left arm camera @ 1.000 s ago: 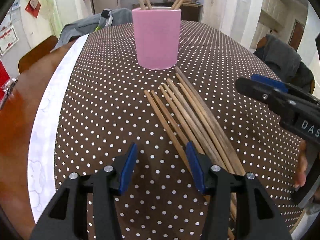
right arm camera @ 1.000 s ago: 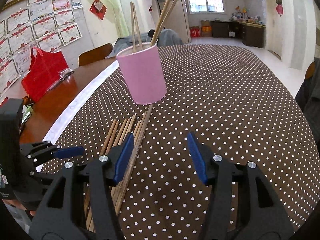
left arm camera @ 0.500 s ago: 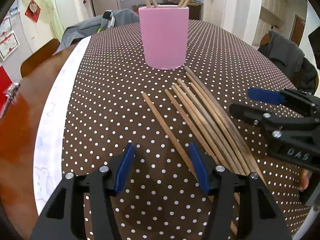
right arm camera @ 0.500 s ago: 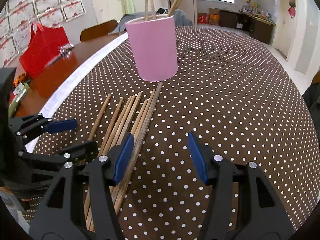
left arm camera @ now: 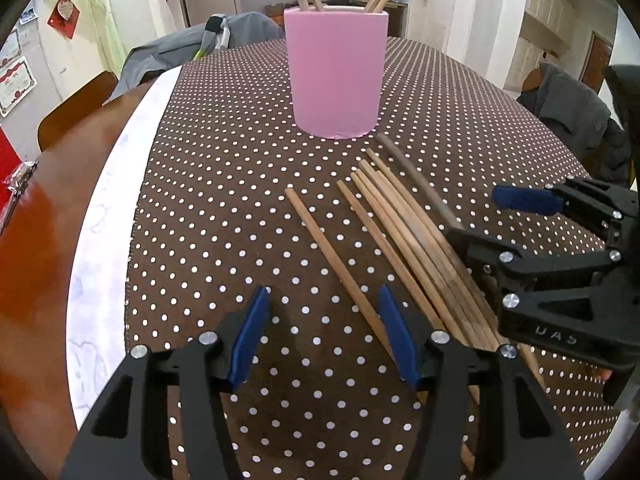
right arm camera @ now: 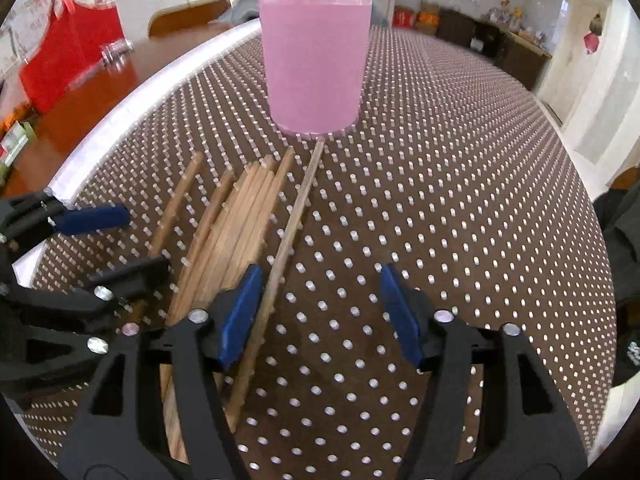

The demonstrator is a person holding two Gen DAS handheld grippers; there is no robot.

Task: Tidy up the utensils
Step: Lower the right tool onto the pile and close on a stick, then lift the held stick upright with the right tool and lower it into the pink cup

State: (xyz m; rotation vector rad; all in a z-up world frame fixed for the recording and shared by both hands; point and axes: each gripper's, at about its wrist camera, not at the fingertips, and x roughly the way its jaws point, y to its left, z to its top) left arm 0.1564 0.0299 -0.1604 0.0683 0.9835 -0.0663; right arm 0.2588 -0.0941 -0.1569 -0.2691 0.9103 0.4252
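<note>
With both tongs empty, the left tongs (left arm camera: 320, 336) apart and the right tongs (right arm camera: 316, 316) opening beside the loose chopsticks (left arm camera: 404, 224), several could be clamped together or scattered toward the pink cup (left arm camera: 336, 72).

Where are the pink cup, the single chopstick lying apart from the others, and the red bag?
pink cup (left arm camera: 336, 76), left wrist view, middle of its front wall.
single chopstick (left arm camera: 320, 236), left wrist view, middle of its shaft.
red bag (right arm camera: 68, 52), right wrist view, its front side.

Both wrist cameras look steeply down, close over the table, sharing the pink cup (left arm camera: 336, 76) and chopsticks (right arm camera: 240, 220).
</note>
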